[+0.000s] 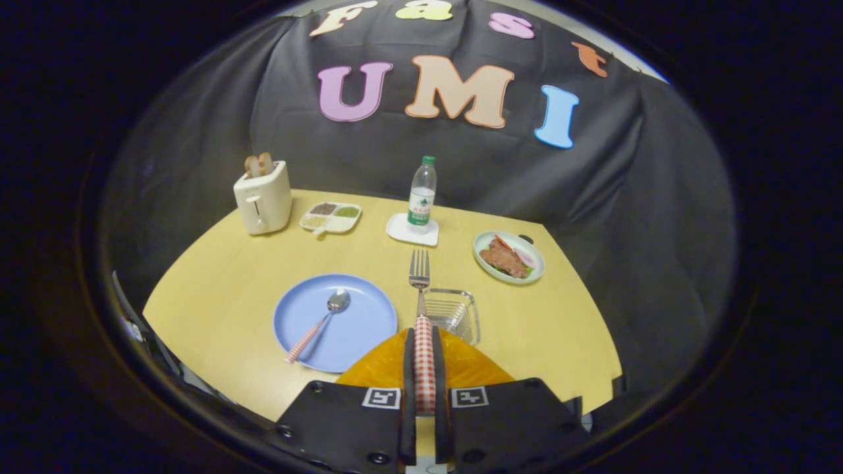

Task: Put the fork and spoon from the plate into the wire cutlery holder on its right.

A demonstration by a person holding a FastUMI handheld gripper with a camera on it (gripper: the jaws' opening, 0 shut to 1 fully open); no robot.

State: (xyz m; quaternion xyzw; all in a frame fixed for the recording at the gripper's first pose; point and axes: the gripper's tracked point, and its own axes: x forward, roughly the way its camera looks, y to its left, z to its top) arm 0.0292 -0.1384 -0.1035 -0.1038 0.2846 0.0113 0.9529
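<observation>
- Between its fingers, the claw (425, 355) clamps the checked-handled metal fork (419, 276), tines toward 12 o'clock, above the clear wire cutlery holder (453, 313).
- At 10 o'clock, a matching spoon (323, 321) lies on the round blue plate (355, 329).
- Pale wooden counter (224, 289), black cloth wall (625, 217) behind.

Your gripper (425, 368) clamps fork (419, 289): handle red-and-white checked, tines silver. Spoon (321, 324) has same checked handle, silver bowl; lies on pale blue plate (355, 336). You see clear cutlery holder (453, 313) just right of plate. Table (224, 289) light yellow wood tone. Toward table's far left corner: cream toaster (263, 197), tan bread in it. Beside it, white divided dish (330, 218), brown and green fillings. At far edge: clear bottle (421, 195), green cap, on white coaster (403, 230). Toward far right corner: pale green plate (537, 260), reddish-brown food.
</observation>
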